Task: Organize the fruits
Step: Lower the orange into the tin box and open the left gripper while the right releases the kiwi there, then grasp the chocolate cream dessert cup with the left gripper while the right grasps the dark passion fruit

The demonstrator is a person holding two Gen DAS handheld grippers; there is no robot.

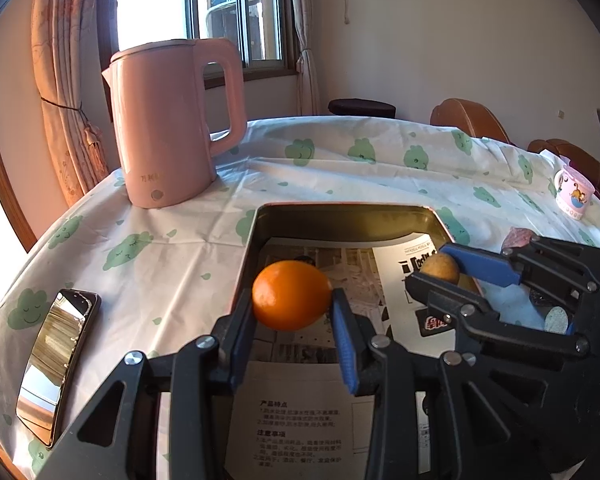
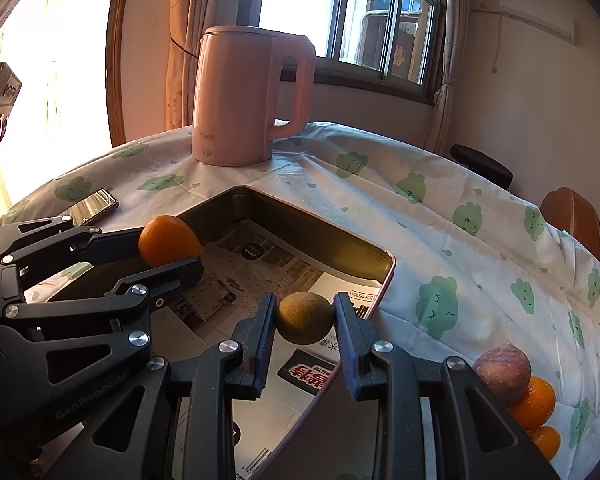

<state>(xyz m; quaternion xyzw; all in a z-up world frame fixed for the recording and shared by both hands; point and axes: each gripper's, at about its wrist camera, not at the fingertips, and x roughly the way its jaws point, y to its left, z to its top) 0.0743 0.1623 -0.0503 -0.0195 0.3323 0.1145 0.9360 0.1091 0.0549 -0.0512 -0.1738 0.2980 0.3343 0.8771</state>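
Note:
My left gripper [image 1: 293,307] is shut on an orange [image 1: 291,295] and holds it above the left side of a metal tray [image 1: 340,211] lined with printed paper. The same orange [image 2: 168,240] shows at the left of the right wrist view, pinched in the left gripper [image 2: 168,252]. My right gripper [image 2: 305,319] is shut on a small brown round fruit [image 2: 305,318] above the tray's [image 2: 312,228] right edge. In the left wrist view that brown fruit [image 1: 442,268] sits between the right gripper's [image 1: 444,270] fingers at the right.
A pink kettle [image 1: 172,124] stands behind the tray on the cloud-print tablecloth. A phone [image 1: 56,364] lies left of the tray. A purplish fruit [image 2: 502,372] and two oranges [image 2: 534,402] lie right of the tray. A mug [image 1: 573,194] stands far right.

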